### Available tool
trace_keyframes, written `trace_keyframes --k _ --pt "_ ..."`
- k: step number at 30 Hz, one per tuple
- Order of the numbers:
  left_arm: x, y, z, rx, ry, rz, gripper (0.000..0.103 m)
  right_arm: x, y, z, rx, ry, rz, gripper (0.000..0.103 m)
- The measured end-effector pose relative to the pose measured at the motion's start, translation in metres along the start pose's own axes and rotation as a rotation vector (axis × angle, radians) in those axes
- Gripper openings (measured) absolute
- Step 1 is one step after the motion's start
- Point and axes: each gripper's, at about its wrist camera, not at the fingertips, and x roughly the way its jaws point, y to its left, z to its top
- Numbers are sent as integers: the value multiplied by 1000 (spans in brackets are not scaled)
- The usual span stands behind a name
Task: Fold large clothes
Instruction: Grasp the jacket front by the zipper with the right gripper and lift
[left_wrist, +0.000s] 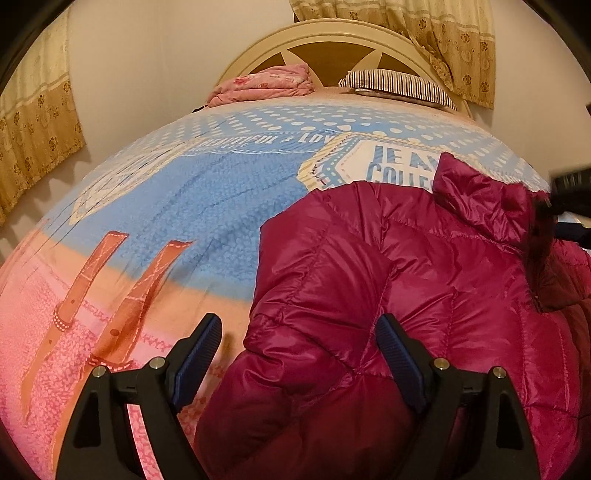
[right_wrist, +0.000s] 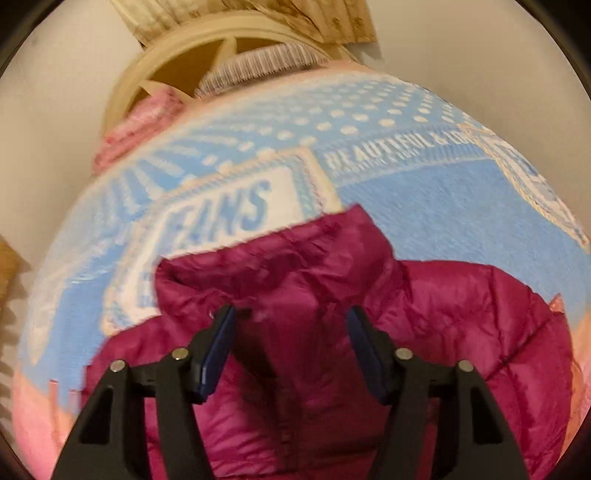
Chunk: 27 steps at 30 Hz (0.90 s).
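Note:
A magenta puffer jacket (left_wrist: 388, 295) lies on the bed, collar toward the headboard. My left gripper (left_wrist: 299, 332) is open, its jaws spread above the jacket's left sleeve and shoulder, holding nothing. In the right wrist view the jacket (right_wrist: 424, 332) fills the lower half, its raised collar (right_wrist: 295, 258) just ahead. My right gripper (right_wrist: 291, 325) is open, jaws either side of the zipper area below the collar, empty. The right gripper also shows blurred at the right edge of the left wrist view (left_wrist: 569, 195), near the collar.
The bed carries a blue, white and pink printed cover (left_wrist: 184, 206). A folded pink blanket (left_wrist: 266, 85) and a striped pillow (left_wrist: 399, 85) lie by the cream headboard (left_wrist: 332, 40). Curtains (left_wrist: 33, 140) hang on both sides.

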Motion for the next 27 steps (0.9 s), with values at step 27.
trace_keyframes --k 27 --pt "-1 8 5 -25 33 -77 87 -30 -70 -87 -22 -109 -57 12"
